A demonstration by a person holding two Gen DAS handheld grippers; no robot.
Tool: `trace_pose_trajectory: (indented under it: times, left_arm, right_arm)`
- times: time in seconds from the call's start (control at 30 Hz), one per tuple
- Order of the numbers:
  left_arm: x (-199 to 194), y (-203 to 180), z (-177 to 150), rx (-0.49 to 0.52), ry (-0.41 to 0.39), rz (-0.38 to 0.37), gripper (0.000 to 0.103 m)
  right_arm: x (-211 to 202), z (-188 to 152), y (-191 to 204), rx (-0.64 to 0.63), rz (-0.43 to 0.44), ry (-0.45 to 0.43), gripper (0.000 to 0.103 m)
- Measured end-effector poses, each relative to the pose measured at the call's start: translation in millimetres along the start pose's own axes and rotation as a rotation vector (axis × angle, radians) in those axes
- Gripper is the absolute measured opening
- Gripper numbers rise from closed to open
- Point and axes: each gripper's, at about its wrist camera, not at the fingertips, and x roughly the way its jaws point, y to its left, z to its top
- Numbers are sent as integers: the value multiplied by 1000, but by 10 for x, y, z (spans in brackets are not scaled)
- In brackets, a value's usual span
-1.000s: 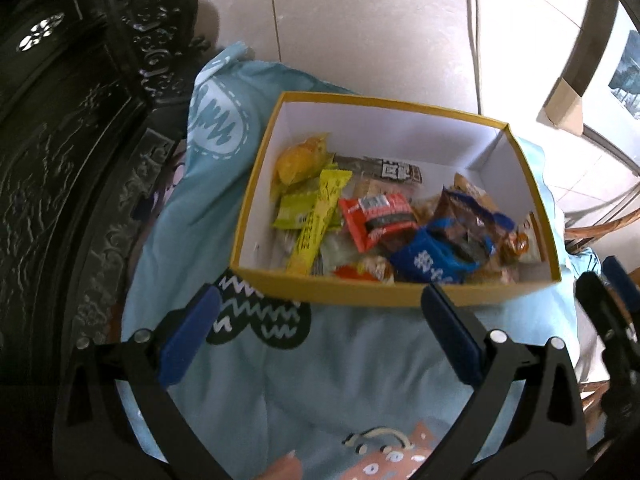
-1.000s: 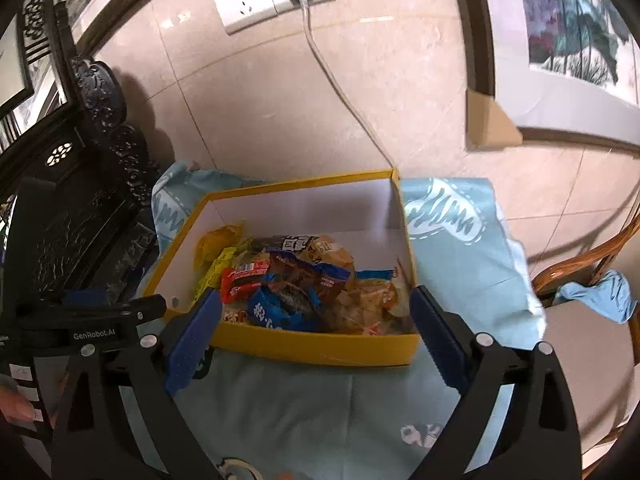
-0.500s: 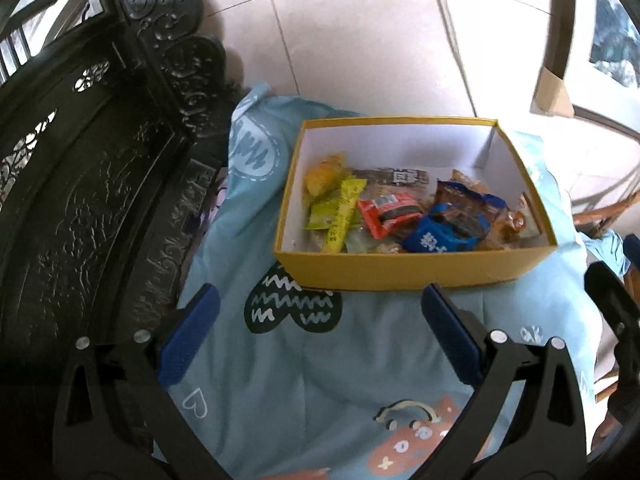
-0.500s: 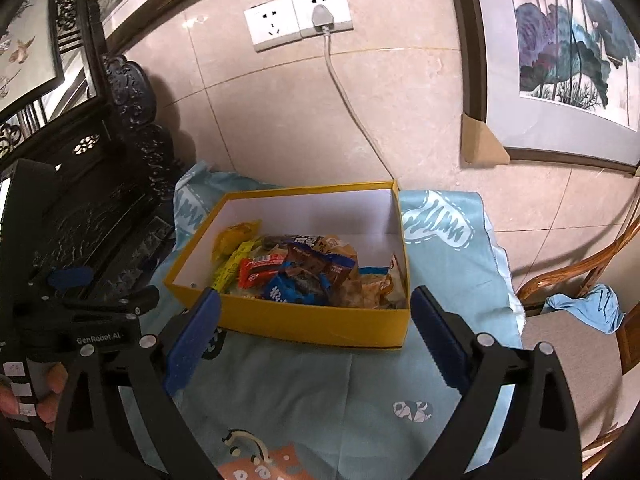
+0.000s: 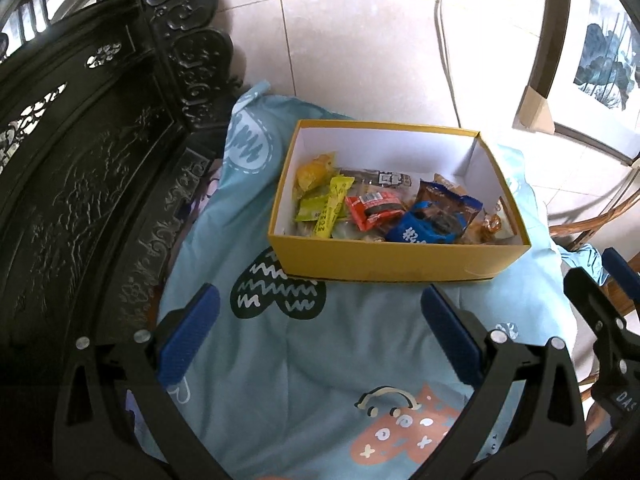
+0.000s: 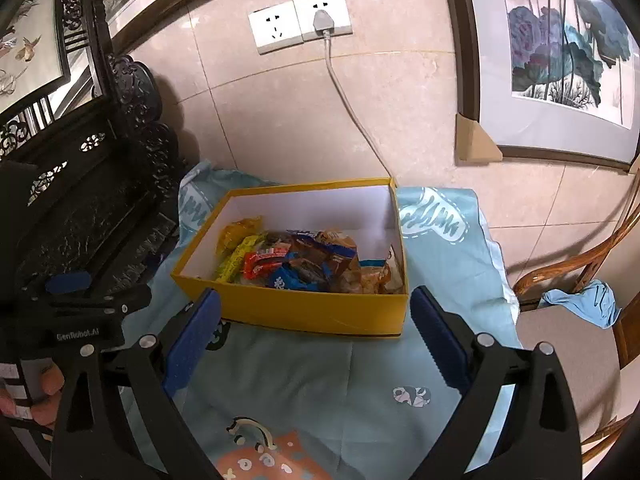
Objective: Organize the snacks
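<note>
Light blue cartoon-print blanket [image 6: 320, 380] covers the table. Carved black wood furniture [image 5: 80, 200] on the left, wall socket w/ plugged-in cable [image 6: 324, 20] far back, framed lotus painting [image 6: 560, 40] far right.

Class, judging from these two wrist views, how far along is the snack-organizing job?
Done: every visible snack, such as the red packet and blue packet, lies inside the yellow box; none lies loose on the blue cloth. In hand: nothing; the left gripper and right gripper are open and empty, short of the box. Left: the packets lie in a jumble, so any sorting is undone.
</note>
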Motion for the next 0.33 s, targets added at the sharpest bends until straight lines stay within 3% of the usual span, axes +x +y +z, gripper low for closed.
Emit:
trace_pose_trajectory:
  times: [0.13, 0.33]
  left_arm:
    - [-30, 17, -2, -3, 12, -48, 101]
    - [-65, 59, -16, -26, 20, -34, 101]
  right_arm:
    - [-55, 35, 38, -2, 1, -16, 100]
    - [-94, 57, 74, -3, -3, -21, 100]
